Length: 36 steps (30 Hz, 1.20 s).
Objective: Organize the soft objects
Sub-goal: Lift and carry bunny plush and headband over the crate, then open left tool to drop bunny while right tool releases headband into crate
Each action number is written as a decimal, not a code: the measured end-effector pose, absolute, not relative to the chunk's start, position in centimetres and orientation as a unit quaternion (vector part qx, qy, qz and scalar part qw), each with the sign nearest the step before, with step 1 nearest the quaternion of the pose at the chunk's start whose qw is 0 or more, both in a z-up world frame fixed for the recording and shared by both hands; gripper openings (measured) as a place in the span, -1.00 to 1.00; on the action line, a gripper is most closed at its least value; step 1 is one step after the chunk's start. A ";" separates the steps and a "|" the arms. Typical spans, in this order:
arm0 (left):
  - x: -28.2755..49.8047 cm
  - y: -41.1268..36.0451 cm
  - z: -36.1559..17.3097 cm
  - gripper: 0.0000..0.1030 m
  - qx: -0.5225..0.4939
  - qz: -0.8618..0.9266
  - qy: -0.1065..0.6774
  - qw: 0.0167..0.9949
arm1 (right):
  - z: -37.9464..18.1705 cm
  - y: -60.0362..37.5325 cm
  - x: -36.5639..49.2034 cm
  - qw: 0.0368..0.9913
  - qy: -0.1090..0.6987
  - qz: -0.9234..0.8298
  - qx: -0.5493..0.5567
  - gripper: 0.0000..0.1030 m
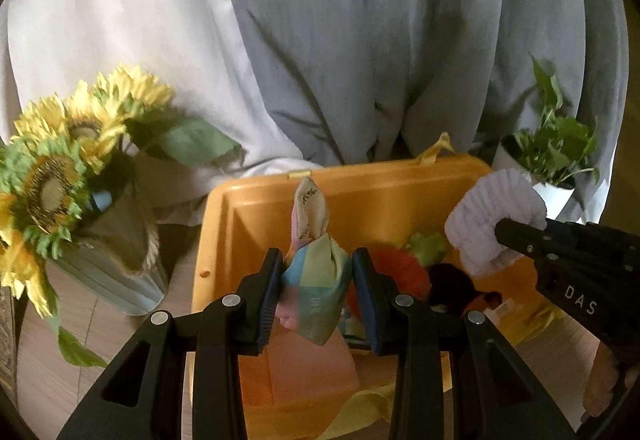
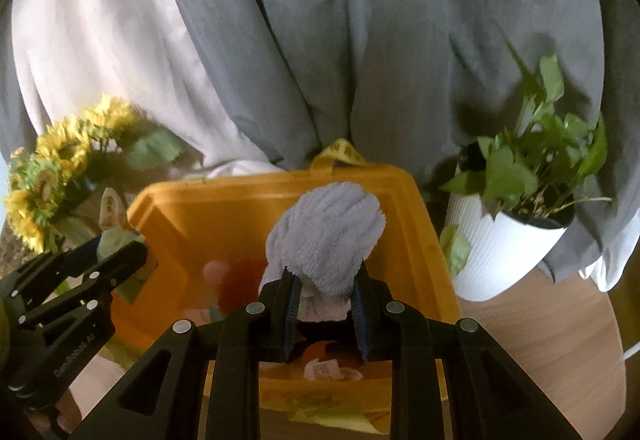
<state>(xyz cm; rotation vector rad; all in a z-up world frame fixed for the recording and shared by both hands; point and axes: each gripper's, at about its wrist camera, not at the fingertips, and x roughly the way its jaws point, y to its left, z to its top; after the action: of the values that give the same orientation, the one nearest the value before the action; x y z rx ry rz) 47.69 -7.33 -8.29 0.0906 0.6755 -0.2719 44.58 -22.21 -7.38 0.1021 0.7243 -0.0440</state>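
Above orange bin [image 2: 420,208], fluffy lavender cloth [image 2: 326,236]

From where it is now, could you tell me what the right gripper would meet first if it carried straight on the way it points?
Probably the yellow bin's inside: the right gripper, shut on a fluffy lavender cloth, points down into it, toward the far wall, though depth is hard to judge.

Grey and white curtains [image 2: 360,40] hang behind; pale wooden floor [image 2: 540,340] below.
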 end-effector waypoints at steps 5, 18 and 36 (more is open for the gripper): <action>48.4 -7.6 -9.5 -0.30 0.044 -0.139 0.350 0.925 | -8.2 -22.2 45.3 0.927 0.373 -0.024 0.041 -0.50; 48.0 -7.5 -8.9 0.19 0.045 -0.133 0.349 0.927 | -8.9 -22.3 45.3 0.917 0.396 -0.025 0.033 0.06; 39.7 -4.8 -3.6 0.52 0.038 -0.072 0.295 0.952 | -4.3 -21.1 37.7 0.945 0.323 -0.044 0.037 0.37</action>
<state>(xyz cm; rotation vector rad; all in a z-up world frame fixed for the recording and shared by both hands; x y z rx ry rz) 39.73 -4.75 -3.60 0.0781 0.5994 -0.1467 37.70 -21.06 -4.25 0.0763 0.6576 -0.0902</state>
